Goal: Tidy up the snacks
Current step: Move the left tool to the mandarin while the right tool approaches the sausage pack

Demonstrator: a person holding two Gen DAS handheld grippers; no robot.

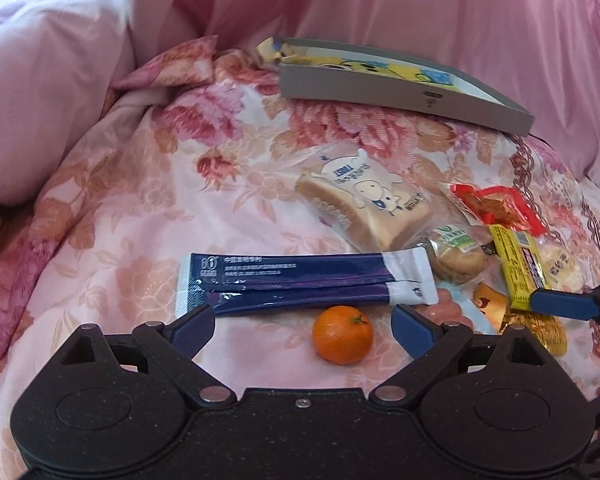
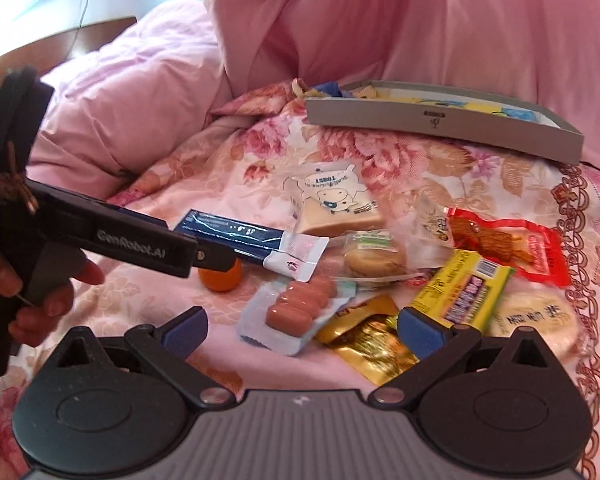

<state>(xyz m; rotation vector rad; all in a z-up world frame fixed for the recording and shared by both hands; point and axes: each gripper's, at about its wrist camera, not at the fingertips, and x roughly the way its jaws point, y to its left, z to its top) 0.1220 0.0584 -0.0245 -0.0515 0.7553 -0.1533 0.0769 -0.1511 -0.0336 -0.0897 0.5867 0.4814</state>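
Left wrist view: the left gripper (image 1: 303, 320) stands with jaws apart and nothing held; the mandarin (image 1: 342, 334) lies between its fingertips at lower centre, the blue sachets (image 1: 300, 280) just beyond, long axis running left to right. The grey box (image 1: 400, 80) waits upper right, across bare floral bedspread (image 1: 140, 220)

Right wrist view: the right gripper (image 2: 300, 330) is likewise spread and empty, over the sausage pack (image 2: 300, 308) and gold packet (image 2: 370, 344) at lower centre; the left gripper enters from the left, crowding the mandarin

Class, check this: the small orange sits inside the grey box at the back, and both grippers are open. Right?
Not quite. The small orange lies on the floral bedspread, in front of the left gripper, not in the grey box, as the left wrist view shows. Both grippers are open.
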